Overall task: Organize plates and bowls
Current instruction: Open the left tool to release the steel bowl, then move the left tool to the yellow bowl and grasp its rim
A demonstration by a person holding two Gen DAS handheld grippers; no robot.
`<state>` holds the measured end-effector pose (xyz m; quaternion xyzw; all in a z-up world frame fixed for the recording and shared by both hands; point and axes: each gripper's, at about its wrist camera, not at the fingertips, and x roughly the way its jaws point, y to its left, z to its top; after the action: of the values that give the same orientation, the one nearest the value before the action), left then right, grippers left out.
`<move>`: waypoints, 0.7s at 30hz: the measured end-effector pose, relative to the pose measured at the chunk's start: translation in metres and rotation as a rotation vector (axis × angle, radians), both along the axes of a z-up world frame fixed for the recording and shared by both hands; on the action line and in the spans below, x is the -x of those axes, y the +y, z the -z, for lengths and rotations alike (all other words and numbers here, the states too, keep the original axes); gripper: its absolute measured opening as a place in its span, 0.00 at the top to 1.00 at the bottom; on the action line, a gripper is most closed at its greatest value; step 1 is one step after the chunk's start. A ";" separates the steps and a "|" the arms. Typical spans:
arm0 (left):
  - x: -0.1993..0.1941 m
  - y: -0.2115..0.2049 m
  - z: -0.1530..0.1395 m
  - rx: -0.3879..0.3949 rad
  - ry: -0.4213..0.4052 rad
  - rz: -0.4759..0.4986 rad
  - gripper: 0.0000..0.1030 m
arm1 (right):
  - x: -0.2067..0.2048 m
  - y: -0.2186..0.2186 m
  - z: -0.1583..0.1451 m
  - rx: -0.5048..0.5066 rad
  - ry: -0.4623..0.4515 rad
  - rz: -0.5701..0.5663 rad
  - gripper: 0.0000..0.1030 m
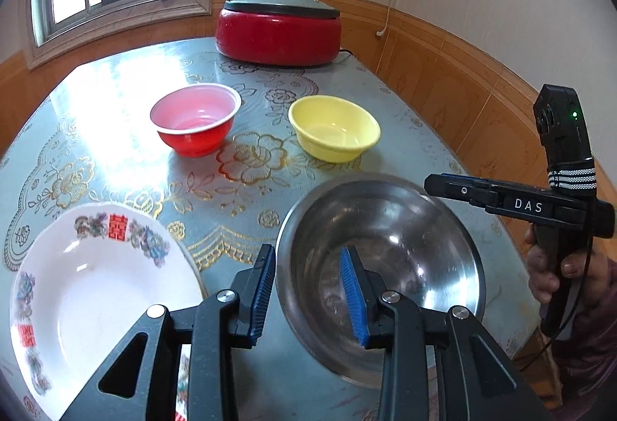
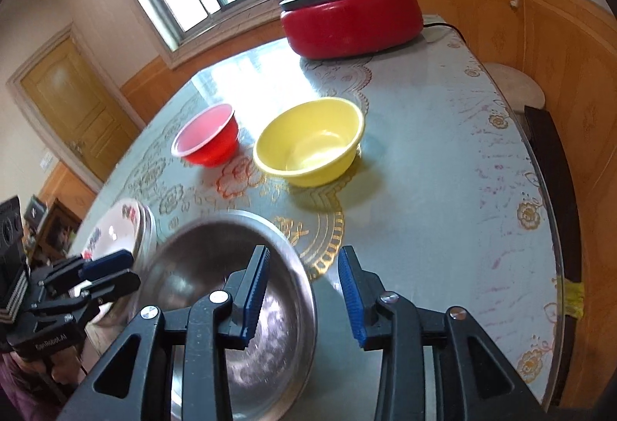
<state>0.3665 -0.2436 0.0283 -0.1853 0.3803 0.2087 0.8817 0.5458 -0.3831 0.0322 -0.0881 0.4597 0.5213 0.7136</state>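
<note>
On the counter (image 1: 115, 120) a steel bowl (image 1: 385, 266) sits mouth up at the near edge. The left gripper (image 1: 308, 289) has its fingers wide apart straddling the bowl's left rim, one finger inside and one outside, gripping nothing. The right gripper (image 2: 302, 291) straddles the right rim the same way, fingers wide apart and empty. A white plate (image 1: 88, 305) lies flat just left of the bowl. Farther back, a red bowl (image 1: 194, 120) and a yellow bowl (image 1: 333, 127) stand upright side by side, apart. A red lidded cooker (image 1: 277, 31) stands at the far edge.
</note>
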 end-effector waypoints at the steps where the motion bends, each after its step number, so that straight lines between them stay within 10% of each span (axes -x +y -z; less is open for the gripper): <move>1: -0.002 0.003 -0.003 0.001 -0.007 -0.002 0.66 | -0.004 0.001 -0.001 -0.007 0.012 0.016 0.64; 21: -0.096 0.065 0.001 0.088 0.047 -0.051 0.66 | -0.060 0.059 0.009 -0.001 0.058 0.113 0.79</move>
<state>0.4624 -0.1787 0.0278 -0.2285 0.4050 0.2184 0.8580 0.6057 -0.3242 0.0228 -0.0466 0.4839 0.4830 0.7283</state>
